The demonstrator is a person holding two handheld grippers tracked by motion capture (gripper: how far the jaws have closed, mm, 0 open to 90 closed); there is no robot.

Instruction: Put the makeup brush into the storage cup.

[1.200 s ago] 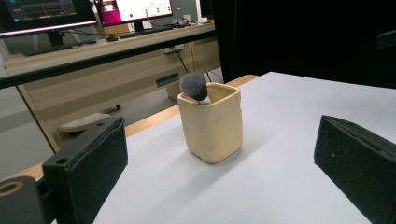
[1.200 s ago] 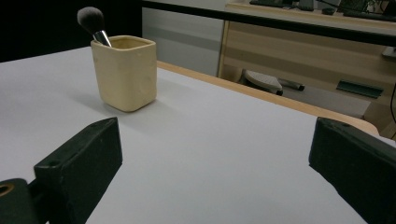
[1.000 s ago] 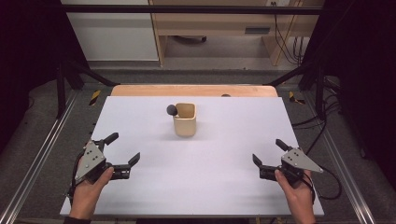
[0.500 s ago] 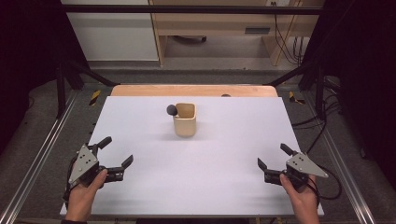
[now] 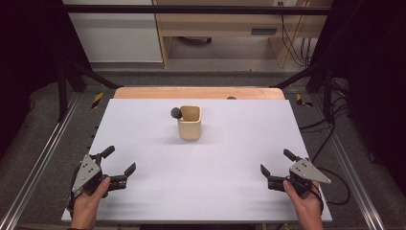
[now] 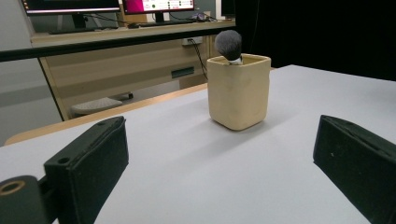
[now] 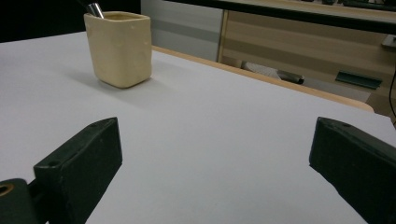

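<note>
Standing in beige cup (image 5: 189, 123), brush (image 5: 176, 112) handle hidden; both hand-held grippers (image 5: 118, 163) (image 5: 277, 163) wide open, empty.

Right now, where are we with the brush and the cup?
The brush stands in the beige cup mid-table. Nothing is in hand: left gripper and right gripper sit open near the table's near edge, far from the cup. Any reach for it is not yet started.
</note>
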